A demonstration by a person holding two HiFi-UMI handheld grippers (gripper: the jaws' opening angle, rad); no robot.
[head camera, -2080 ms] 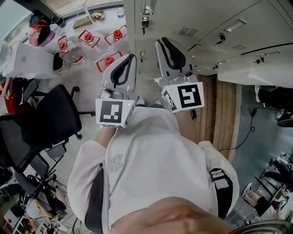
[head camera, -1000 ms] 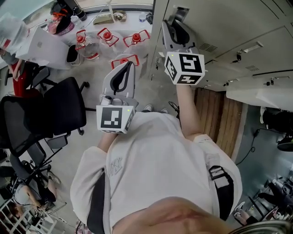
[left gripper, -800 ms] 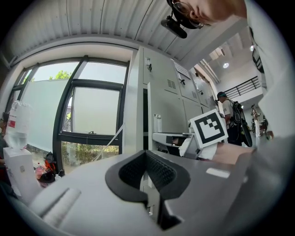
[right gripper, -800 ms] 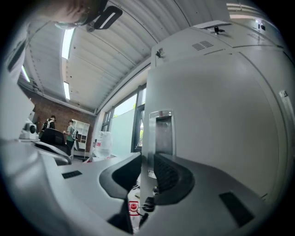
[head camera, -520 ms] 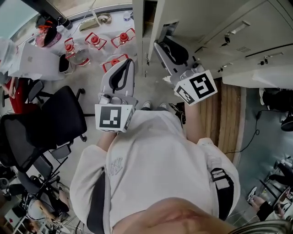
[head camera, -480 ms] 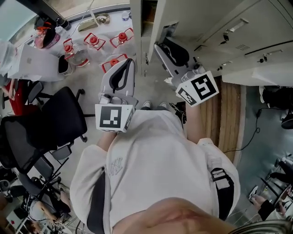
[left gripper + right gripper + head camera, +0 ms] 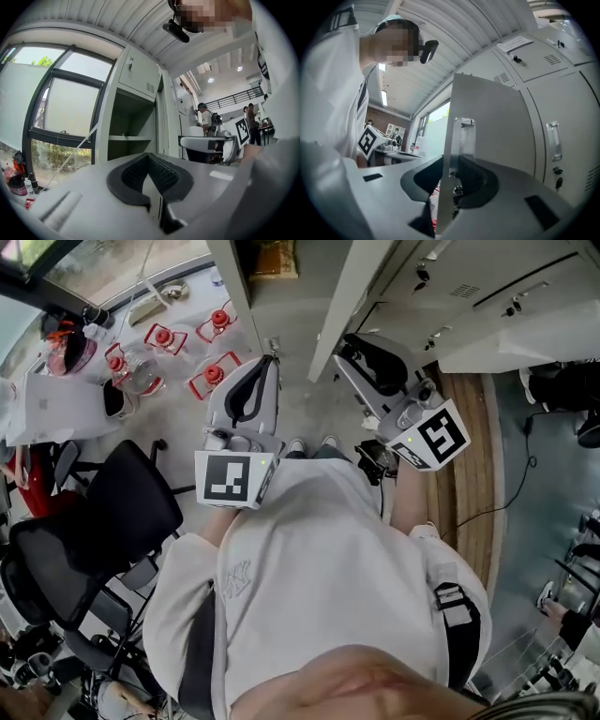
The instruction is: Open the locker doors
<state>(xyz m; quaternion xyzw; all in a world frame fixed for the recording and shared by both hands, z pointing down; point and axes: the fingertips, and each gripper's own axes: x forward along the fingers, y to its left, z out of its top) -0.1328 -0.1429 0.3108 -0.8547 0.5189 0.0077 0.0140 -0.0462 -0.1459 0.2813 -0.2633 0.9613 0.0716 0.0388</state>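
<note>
The grey locker door [image 7: 364, 282] stands swung out from its frame, showing the open compartment [image 7: 267, 259]. My right gripper [image 7: 354, 343] is shut on the door's free edge, low down. In the right gripper view the door edge [image 7: 449, 154] runs up between the jaws, with the door's handle [image 7: 465, 140] just above them. My left gripper [image 7: 265, 364] hangs in front of my chest, shut and holding nothing. The left gripper view looks over its closed fingertips [image 7: 149, 158] at the open locker with a shelf [image 7: 129, 138] and a closed upper door [image 7: 138, 75].
Closed lockers [image 7: 502, 292] with latches run to the right, and more [image 7: 555, 136] show beside the open door. Black office chairs [image 7: 112, 512] and red-capped water jugs [image 7: 155, 348] stand on the left. A wooden floor strip [image 7: 464, 437] carries a cable. People stand far off [image 7: 204, 117].
The right gripper went up to the door's handle edge, closed on it and drew back toward me, swinging the door wide. The left gripper has stayed in place, shut.
</note>
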